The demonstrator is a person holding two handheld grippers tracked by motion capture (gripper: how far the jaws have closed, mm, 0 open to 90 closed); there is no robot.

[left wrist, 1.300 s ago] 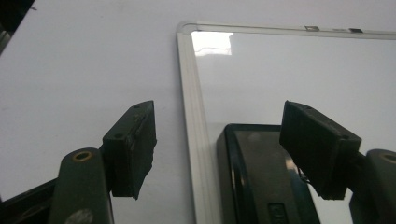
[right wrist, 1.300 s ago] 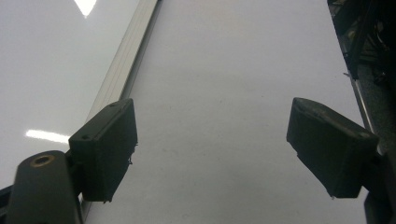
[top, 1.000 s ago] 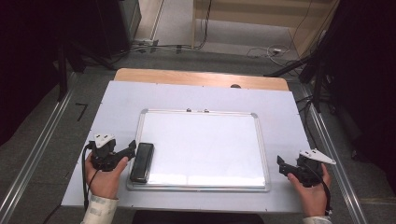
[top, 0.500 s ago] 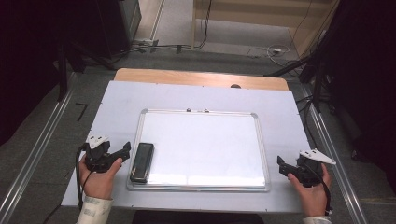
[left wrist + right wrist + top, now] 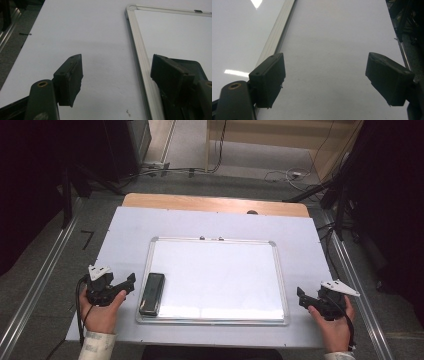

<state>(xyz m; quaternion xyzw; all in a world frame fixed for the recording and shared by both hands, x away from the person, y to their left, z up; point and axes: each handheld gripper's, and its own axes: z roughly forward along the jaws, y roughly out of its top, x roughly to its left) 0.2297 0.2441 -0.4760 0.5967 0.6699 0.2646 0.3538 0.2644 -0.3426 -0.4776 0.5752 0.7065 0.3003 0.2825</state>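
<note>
A whiteboard [image 5: 215,275] with an aluminium frame lies flat in the middle of the table. A black eraser [image 5: 152,293] rests on its left part, close to the front left corner. My left gripper [image 5: 127,286] sits on the table just left of the board, open, with nothing between its jaws. In the left gripper view the open gripper [image 5: 116,65] spans bare table and the board's frame [image 5: 138,50], and the eraser [image 5: 198,67] shows behind one jaw. My right gripper [image 5: 301,299] rests right of the board, open and empty [image 5: 324,62], beside the frame [image 5: 278,30].
The table is covered in white [image 5: 125,235], with a wooden strip [image 5: 215,204] along its far edge. Metal rails [image 5: 35,290] run along both sides on the floor. Cables [image 5: 295,172] and dark stands lie beyond the table. Two small clips [image 5: 210,238] sit on the board's top frame.
My left gripper has drawn back to the left, away from the eraser, which stays on the board. The right gripper has not moved.
</note>
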